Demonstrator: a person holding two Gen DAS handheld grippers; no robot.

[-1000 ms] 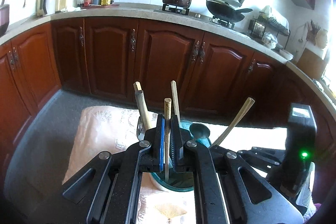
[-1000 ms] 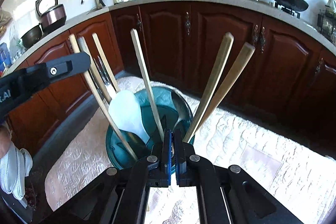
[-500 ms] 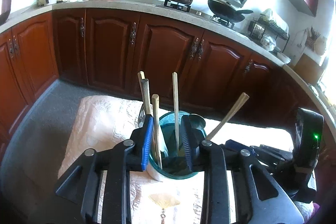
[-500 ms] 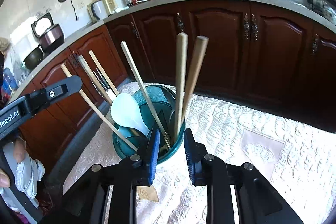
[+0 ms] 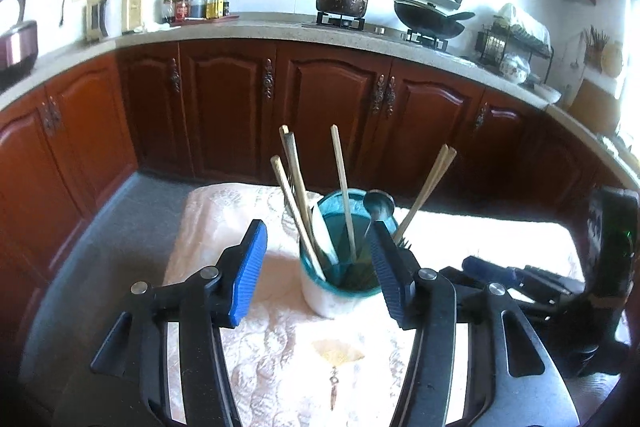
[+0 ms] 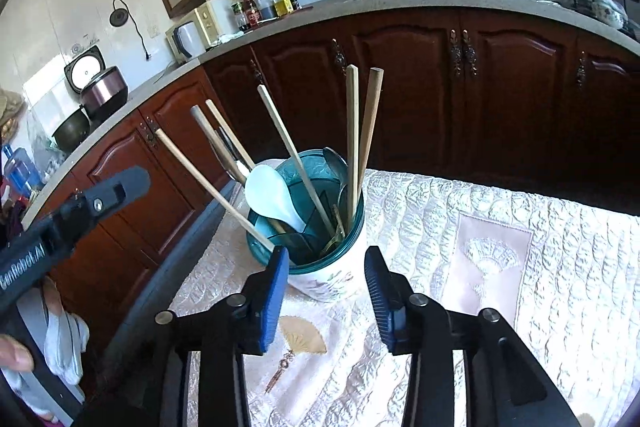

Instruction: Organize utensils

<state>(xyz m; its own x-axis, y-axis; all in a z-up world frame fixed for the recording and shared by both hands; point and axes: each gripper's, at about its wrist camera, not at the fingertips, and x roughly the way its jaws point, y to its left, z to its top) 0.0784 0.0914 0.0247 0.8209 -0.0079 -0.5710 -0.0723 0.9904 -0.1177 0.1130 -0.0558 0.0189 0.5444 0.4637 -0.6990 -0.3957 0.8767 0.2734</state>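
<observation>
Quilted cream tablecloth (image 6: 500, 227) spreads under and ahead of both grippers; a fan motif (image 6: 302, 337) is printed on it directly below the right gripper's gap.

Left gripper (image 5: 318, 263): jaws spread wide, holding nothing. The blue pad (image 5: 248, 271) stands well to the left of the holder; the opposite finger sits just in front of the holder's right rim, and whether they touch cannot be told.

Right gripper (image 6: 326, 291): jaws spread, empty. The holder stands just beyond the gap, between the two pads and apart from both.

Utensil holder (image 6: 332, 279): upright, white body with a teal translucent rim, on the cloth, straight ahead of both sets of jaws.

Contents: a pair of chopsticks (image 6: 362, 131) upright on the far-right side of the holder as the right jaws see it; a single wooden stick (image 6: 296, 159) leaning left through the middle; several more sticks (image 6: 212, 187) fanned out to the left, past the left pad. A white spoon (image 6: 272, 195) rests bowl-up at the left rim. A metal spoon (image 5: 378, 203) shows bowl-up at the right rim, above the left gripper's right finger.
</observation>
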